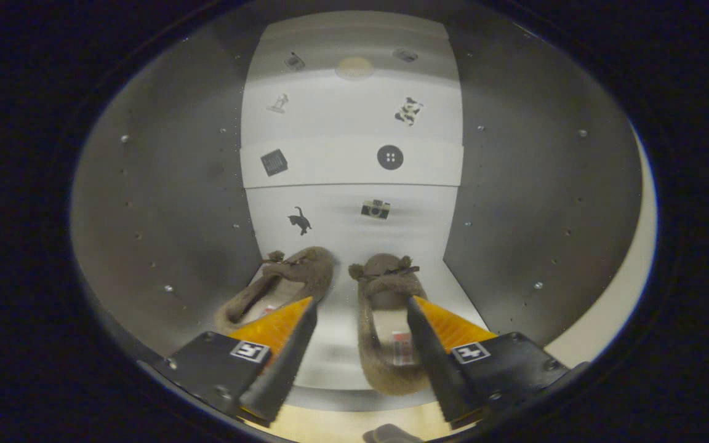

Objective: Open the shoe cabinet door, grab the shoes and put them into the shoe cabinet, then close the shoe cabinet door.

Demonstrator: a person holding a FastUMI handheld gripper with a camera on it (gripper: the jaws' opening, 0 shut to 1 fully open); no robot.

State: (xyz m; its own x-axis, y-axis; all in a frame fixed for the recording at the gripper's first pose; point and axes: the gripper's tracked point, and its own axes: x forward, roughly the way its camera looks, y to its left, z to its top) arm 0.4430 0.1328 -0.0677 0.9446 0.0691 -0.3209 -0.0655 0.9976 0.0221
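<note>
Two fuzzy brown slippers are seen lying on the bottom shelf inside the shoe cabinet (164,203), toes pointed at the white back panel (351,123). The left slipper (280,283) is angled with its heel swung outward toward the left side wall; the right slipper (388,320) lies roughly straight, heel toward the opening. A bare strip of shelf is left between them.

The gripper (360,304) is held at the cabinet mouth with fingers spread wide and nothing gripped. Each finger tip is overlapped in view with the inner edge of a slipper; actual contact cannot be told. Only bare shelf is seen in the gap between the fingers.

Small stickers are spread over the back panel: a cat (300,220), a camera (375,209), a round button (390,157), a dark square (274,162), others higher up too small to identify. An upper shelf edge (351,161) crosses the panel above the slippers. Grey side walls carry rows of small pegs or holes. A pale surface (342,426) is visible below the cabinet front.
</note>
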